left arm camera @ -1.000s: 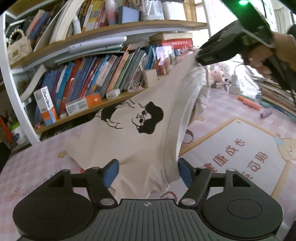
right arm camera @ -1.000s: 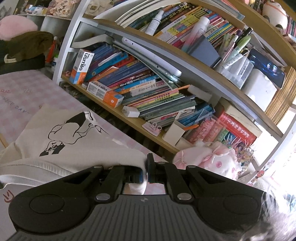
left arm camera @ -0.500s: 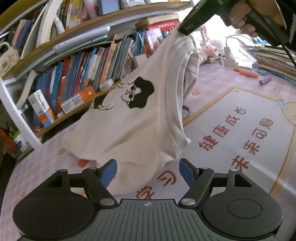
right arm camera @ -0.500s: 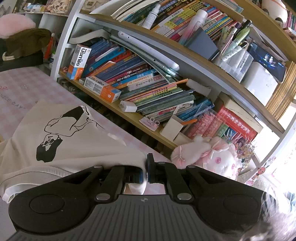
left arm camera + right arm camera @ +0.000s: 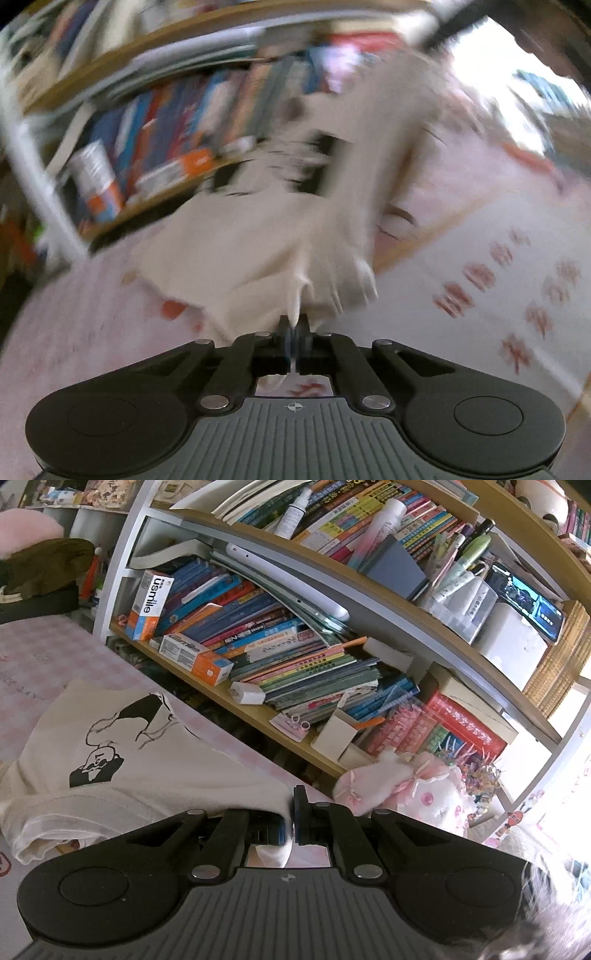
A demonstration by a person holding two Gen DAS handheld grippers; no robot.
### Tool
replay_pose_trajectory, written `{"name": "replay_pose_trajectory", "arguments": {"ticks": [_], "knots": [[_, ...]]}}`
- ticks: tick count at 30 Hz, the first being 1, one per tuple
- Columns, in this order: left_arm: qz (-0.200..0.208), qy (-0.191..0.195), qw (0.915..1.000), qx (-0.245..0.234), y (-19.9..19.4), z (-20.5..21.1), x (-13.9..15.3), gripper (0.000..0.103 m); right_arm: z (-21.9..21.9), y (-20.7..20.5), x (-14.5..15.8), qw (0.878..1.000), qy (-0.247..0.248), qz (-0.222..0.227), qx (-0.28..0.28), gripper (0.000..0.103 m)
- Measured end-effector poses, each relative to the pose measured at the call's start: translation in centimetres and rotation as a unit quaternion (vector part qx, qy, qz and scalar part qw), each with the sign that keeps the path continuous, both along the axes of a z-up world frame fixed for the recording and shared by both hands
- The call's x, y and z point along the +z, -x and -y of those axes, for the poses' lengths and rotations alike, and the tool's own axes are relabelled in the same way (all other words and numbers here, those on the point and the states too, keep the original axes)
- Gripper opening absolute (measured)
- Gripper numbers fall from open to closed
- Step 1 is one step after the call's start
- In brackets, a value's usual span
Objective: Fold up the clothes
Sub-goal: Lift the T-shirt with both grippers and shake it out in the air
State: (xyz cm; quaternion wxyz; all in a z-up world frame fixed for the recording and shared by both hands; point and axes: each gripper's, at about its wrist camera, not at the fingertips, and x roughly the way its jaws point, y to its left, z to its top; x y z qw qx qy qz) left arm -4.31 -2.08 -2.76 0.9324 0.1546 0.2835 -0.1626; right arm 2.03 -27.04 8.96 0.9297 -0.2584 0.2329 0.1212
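Right now both grippers have hold of the same cream T-shirt [image 5: 140, 771], the one with the black cartoon print. The left gripper [image 5: 294, 332] has its jaws pressed together on a bunched edge of the cloth, and the right gripper [image 5: 291, 821] has its jaws pinched on another edge, a scrap of white fabric showing just under them. Between the two the shirt hangs raised, one end trailing down onto the pink patterned worktop [image 5: 33, 657] in front of the bookshelf [image 5: 258, 716]. The left wrist view is badly smeared, so I cannot say which hem or sleeve that side grips.

To my eye this is the lifting-and-spreading part of folding: the shirt is held at two points but is neither flat nor in a neat fold. What comes next, I judge, calls for keeping both pinches firm, drawing the cloth taut between them and laying it down smooth, print side kept in mind, clear of the pink plush toy [image 5: 406, 782] by the shelf.
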Motion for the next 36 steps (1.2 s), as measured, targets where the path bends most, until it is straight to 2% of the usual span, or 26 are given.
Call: {"name": "replay_pose_trajectory", "arguments": {"ticks": [3,6,7,11,14,15,16,18,19,20,23,25,26,27,29,30,32,34,36], "knots": [[0.013,0.073,0.9951,0.065,-1.1,-3.6,2.2,0.001,0.0,0.3,-0.1,1.000,0.002,-0.003,0.000,0.004],[0.055,0.135,0.9829,0.113,-1.7,-6.7,5.7,0.001,0.0,0.7,0.0,1.000,0.004,-0.004,-0.001,0.004],[0.072,0.151,0.9787,0.119,-1.8,-7.4,7.1,0.001,-0.1,1.6,1.0,1.000,-0.002,0.014,-0.002,0.004],[0.177,0.180,0.9623,0.102,0.3,-9.3,13.7,0.000,-0.6,5.4,5.2,0.996,-0.027,0.086,-0.008,0.004],[0.270,0.200,0.9389,0.076,3.1,-10.7,18.9,0.001,-1.0,8.2,8.4,0.989,-0.046,0.140,-0.013,0.004],[0.300,0.204,0.9293,0.068,4.0,-11.1,20.6,0.001,-1.2,9.2,9.6,0.986,-0.052,0.160,-0.014,0.004],[0.337,0.209,0.9160,0.060,5.0,-11.3,22.4,0.001,-1.3,10.6,11.7,0.979,-0.059,0.197,-0.013,0.004],[0.409,0.219,0.8850,0.044,7.0,-11.8,25.9,0.001,-1.6,13.4,15.9,0.959,-0.069,0.274,-0.010,0.004],[0.449,0.232,0.8623,0.037,8.2,-12.4,27.8,0.001,-1.8,14.8,18.0,0.946,-0.073,0.314,-0.007,0.004],[0.476,0.244,0.8446,0.031,9.1,-12.8,28.9,0.001,-2.1,16.5,20.0,0.930,-0.075,0.360,-0.003,0.004],[0.552,0.279,0.7855,0.015,11.7,-13.8,32.4,0.001,-2.8,20.8,24.5,0.876,-0.085,0.474,0.014,0.004],[0.570,0.294,0.7667,0.006,12.6,-14.3,33.6,0.001,-3.0,22.9,26.3,0.846,-0.097,0.523,0.029,0.004],[0.579,0.302,0.7573,0.002,13.0,-14.6,34.1,0.001,-3.0,23.1,26.8,0.843,-0.103,0.526,0.036,0.004],[0.567,0.304,0.7652,0.003,12.4,-14.7,34.1,0.001,-2.9,23.2,27.2,0.841,-0.110,0.527,0.043,0.004],[0.543,0.308,0.7809,0.004,11.2,-15.0,34.0,0.001,-2.7,21.8,27.1,0.860,-0.122,0.494,0.050,0.004],[0.523,0.300,0.7978,0.011,9.9,-14.8,33.6,0.001,-2.7,20.5,26.5,0.873,-0.124,0.469,0.049,0.004],[0.456,0.277,0.8453,0.031,6.4,-14.4,31.7,0.001,-2.7,16.5,24.2,0.914,-0.119,0.385,0.039,0.004],[0.370,0.251,0.8928,0.053,1.9,-14.1,28.1,0.001,-2.7,12.2,20.9,0.950,-0.119,0.288,0.032,0.004],[0.270,0.220,0.9341,0.078,-3.2,-13.6,23.5,0.001,-3.0,7.7,16.0,0.976,-0.120,0.179,0.026,0.004]]}}
